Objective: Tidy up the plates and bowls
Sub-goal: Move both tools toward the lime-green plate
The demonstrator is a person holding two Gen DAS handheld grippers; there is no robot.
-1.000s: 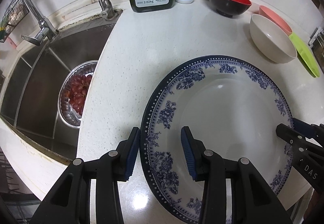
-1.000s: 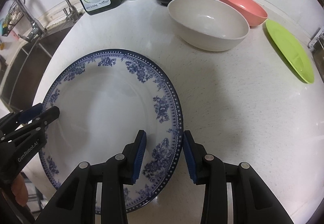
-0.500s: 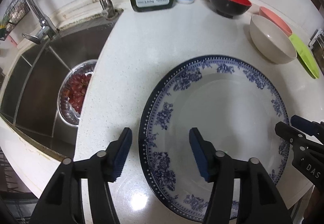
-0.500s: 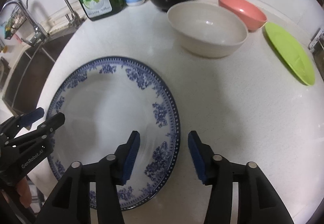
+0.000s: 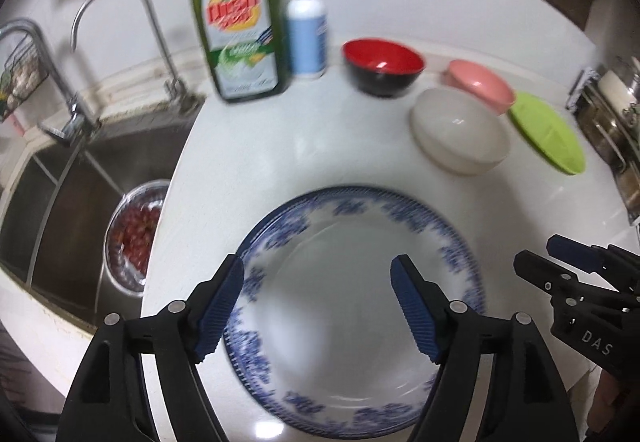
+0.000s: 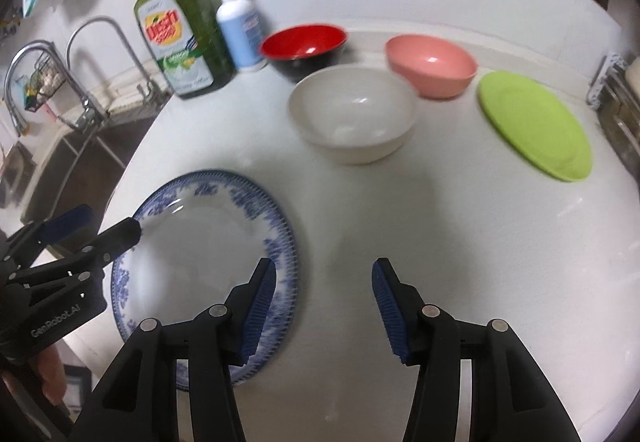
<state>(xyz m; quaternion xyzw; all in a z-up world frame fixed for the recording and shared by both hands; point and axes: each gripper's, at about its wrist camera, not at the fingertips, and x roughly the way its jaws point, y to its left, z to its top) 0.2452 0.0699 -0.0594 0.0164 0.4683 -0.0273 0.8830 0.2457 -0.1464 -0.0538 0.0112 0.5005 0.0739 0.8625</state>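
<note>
Two grippers, left gripper (image 5: 318, 306) and right gripper (image 6: 324, 312), hover with jaws wide apart over a blue-patterned plate (image 5: 360, 306); it looks heavy, glazed, breakable, best pinched at its rim.

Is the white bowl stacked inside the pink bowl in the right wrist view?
No, the white bowl sits on the counter by itself, in front of the pink bowl.

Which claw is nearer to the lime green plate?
Right. The right claw hangs over bare counter beside the blue plate, closer to the lime green plate; the left claw hovers over the blue plate.
</note>
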